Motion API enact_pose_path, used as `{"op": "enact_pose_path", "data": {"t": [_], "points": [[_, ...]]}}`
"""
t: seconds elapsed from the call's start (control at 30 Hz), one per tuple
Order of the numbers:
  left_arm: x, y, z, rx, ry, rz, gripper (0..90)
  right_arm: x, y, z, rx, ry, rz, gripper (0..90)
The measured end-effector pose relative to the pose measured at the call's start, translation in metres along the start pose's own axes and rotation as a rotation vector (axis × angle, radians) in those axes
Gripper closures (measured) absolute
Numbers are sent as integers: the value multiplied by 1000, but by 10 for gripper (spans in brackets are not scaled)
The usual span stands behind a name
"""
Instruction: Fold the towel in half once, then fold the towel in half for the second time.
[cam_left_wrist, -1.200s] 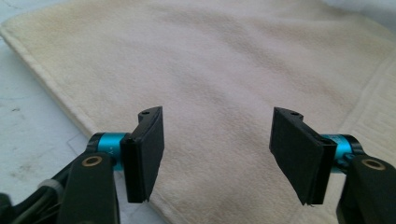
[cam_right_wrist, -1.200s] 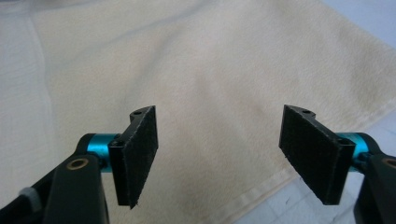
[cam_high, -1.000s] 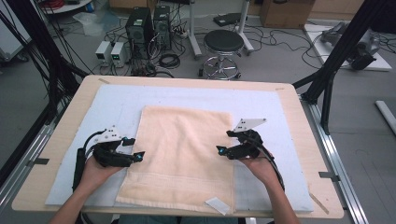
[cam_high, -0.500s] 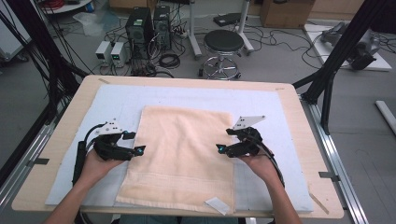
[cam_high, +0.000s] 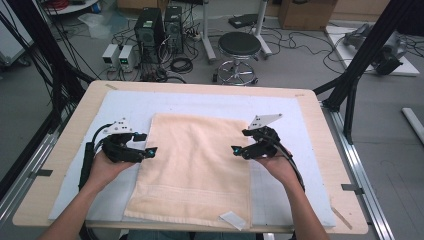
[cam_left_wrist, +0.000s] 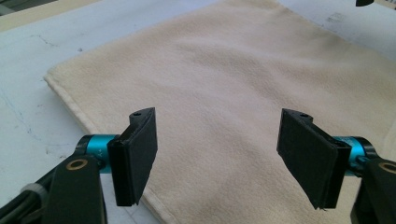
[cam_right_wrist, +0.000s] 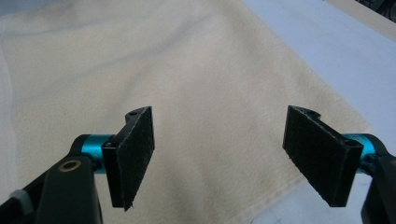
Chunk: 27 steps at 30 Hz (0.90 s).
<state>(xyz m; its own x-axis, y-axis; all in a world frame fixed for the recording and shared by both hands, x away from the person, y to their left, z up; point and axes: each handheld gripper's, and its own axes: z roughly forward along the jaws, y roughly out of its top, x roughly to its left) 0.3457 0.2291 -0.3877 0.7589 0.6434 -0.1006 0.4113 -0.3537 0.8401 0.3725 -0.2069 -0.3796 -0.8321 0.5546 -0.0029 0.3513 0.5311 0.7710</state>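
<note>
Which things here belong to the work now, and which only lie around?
In the job:
- towel, flat on the table
- left claw, open at its left edge
- right claw, open at its right edge

Lying about:
- white tag near the front edge
- stool
- computer towers

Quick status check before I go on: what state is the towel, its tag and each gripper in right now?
towel: spread flat on the white mat, unfolded, not gripped.
tag: lying at the towel's near edge.
left gripper: open, at the towel's left edge.
right gripper: open, at the towel's right edge.
</note>
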Motion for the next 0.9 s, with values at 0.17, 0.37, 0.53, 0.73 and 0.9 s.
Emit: {"op": "enact_pose_path", "data": {"t": [0.17, 0.37, 0.53, 0.73, 0.9], "points": [[13, 11, 8, 30, 8, -24, 291, -13, 9, 3, 4, -14, 7, 245], [31, 30, 13, -7, 46, -45, 299, -30, 20, 6, 10, -29, 23, 247], [42, 40, 19, -7, 68, -37, 306, -45, 22, 11, 14, -46, 31, 251], [55, 41, 34, 22, 80, -45, 350, -58, 22, 20, 23, -70, 65, 250], [68, 31, 53, 60, 132, -61, 353, -66, 15, 31, 56, -75, 86, 250]]}}
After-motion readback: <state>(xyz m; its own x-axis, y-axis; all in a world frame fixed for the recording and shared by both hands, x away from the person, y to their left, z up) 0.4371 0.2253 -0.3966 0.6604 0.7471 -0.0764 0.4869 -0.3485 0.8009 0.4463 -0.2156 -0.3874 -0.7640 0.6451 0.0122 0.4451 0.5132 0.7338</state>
